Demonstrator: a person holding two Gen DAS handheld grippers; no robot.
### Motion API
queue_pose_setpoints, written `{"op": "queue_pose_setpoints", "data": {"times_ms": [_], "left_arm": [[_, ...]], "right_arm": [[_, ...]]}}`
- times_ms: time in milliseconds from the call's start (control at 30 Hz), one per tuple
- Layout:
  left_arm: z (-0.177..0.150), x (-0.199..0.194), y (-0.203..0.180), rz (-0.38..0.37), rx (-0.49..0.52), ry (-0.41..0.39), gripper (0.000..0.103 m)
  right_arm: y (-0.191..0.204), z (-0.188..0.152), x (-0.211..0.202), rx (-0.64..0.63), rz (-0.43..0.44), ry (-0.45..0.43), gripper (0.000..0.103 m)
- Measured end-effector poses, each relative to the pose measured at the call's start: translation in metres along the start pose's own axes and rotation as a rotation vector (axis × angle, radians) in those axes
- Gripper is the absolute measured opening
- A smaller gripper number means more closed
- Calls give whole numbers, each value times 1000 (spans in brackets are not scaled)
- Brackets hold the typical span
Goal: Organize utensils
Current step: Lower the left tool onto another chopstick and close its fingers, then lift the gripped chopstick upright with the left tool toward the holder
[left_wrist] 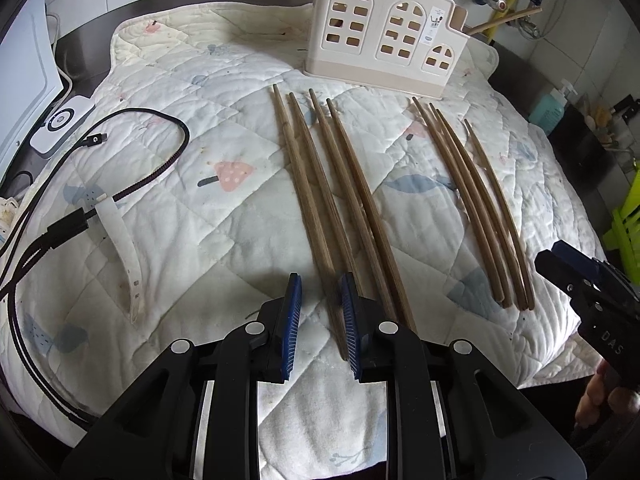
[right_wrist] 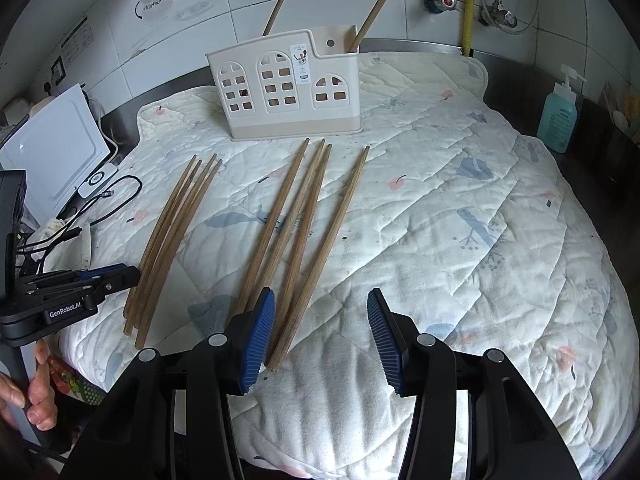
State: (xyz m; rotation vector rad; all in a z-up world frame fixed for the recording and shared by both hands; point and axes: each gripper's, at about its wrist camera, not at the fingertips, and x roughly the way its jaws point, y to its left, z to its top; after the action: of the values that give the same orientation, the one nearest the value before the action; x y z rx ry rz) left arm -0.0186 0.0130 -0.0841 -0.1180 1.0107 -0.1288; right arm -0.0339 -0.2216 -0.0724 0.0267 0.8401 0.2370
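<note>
Two bundles of wooden chopsticks lie on a quilted mat (left_wrist: pixel 208 224). The left bundle (left_wrist: pixel 340 208) (right_wrist: pixel 176 232) runs under my left gripper (left_wrist: pixel 320 300), which is open with its right pad over the stick ends. The right bundle (left_wrist: pixel 480 208) (right_wrist: pixel 296 232) ends beside my right gripper (right_wrist: pixel 320 320), which is open and empty just above the mat; it also shows in the left wrist view (left_wrist: pixel 560 264). A cream utensil holder (left_wrist: pixel 384 40) (right_wrist: pixel 288 88) stands at the back with two chopsticks (right_wrist: pixel 372 8) upright in it.
Black USB cables (left_wrist: pixel 132 176) and a white strap (left_wrist: pixel 120 248) lie on the mat's left side. A white device (right_wrist: pixel 52 148) stands at far left. A blue soap bottle (right_wrist: pixel 558 116) stands at right. Gas pipes (right_wrist: pixel 468 4) run on the tiled wall.
</note>
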Motion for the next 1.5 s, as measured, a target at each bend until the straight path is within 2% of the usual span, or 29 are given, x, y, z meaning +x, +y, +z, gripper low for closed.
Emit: {"op": "queue_pose_setpoints", "data": {"times_ms": [100,200,300,433,533,700,1000,1100,1300,1500], "left_arm": [[-1,2,-4,29,14,-6,20],[-1,3,-7,74,32,-17,14],[-2,3,-10,110,56,-31,13],[0,1,0,84,13,-31,8],[-1,1,-2,77,40,-34,8],[0,2,-3,74,26,-42,8],[2,3,0,52,26,-37,8],[2,3,3,34,19,-33,8],[0,3,1,46,35,-40,8],[0,3,2,36,17,-43,10]], "right_arm": [[0,-1,1,-1,2,4,47],[0,-2,2,1,3,8,47],[1,-4,1,-1,7,8,45],[1,-6,1,-3,13,12,40],[5,-8,5,-4,26,16,38],[12,-11,16,-5,28,31,25],[1,-12,12,41,33,20,10],[-4,-13,11,58,42,27,9],[3,-14,16,16,-23,40,8],[10,-19,17,-12,-56,9,11]]}}
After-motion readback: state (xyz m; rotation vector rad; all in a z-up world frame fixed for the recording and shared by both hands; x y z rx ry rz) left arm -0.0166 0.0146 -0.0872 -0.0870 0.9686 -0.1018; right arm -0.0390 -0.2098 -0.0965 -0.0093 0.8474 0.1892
